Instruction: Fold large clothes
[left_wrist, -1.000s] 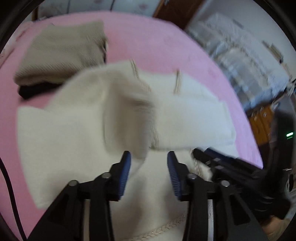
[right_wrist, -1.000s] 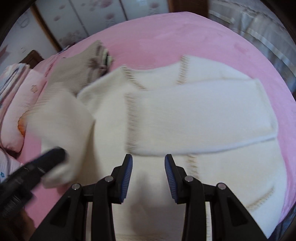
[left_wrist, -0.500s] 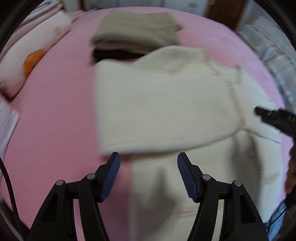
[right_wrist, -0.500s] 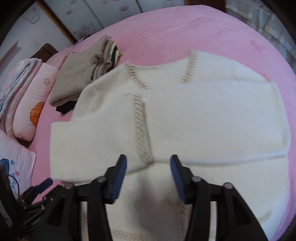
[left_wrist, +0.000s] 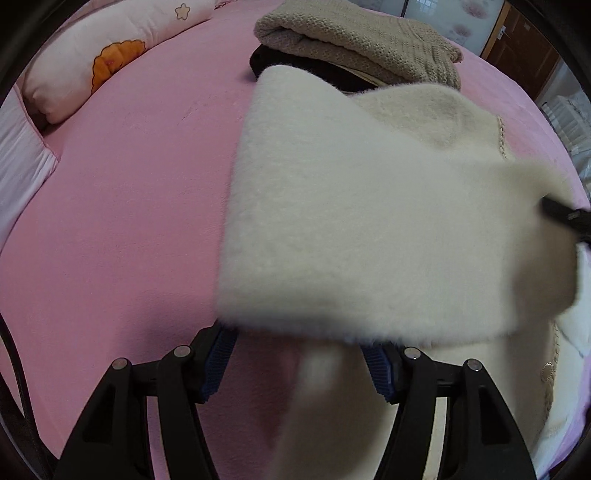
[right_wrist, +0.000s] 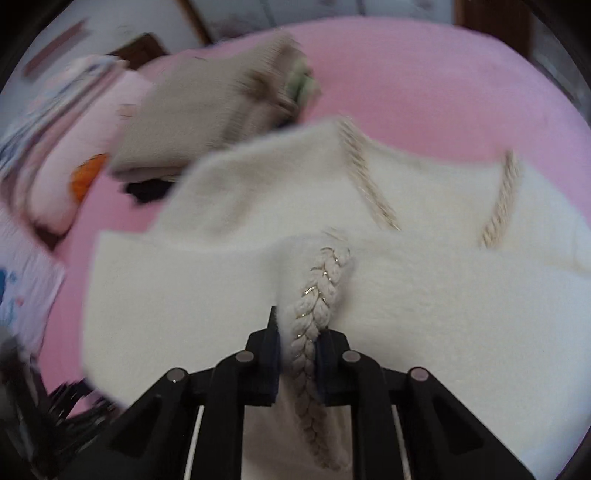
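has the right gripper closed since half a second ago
Yes. The right gripper, open above the fluffy cream sweater before, has dropped forward and now pinches its braided trim, nearer the folded beige knit.

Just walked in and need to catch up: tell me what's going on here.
Someone is folding a fluffy cream sweater spread on a pink bed. The right hand-held gripper is shut on the sweater's braided trim, pinching up a ridge of fabric. The left hand-held gripper is open at the edge of a folded-over sleeve, holding nothing. A stack of folded clothes sits farther back, near a pillow.
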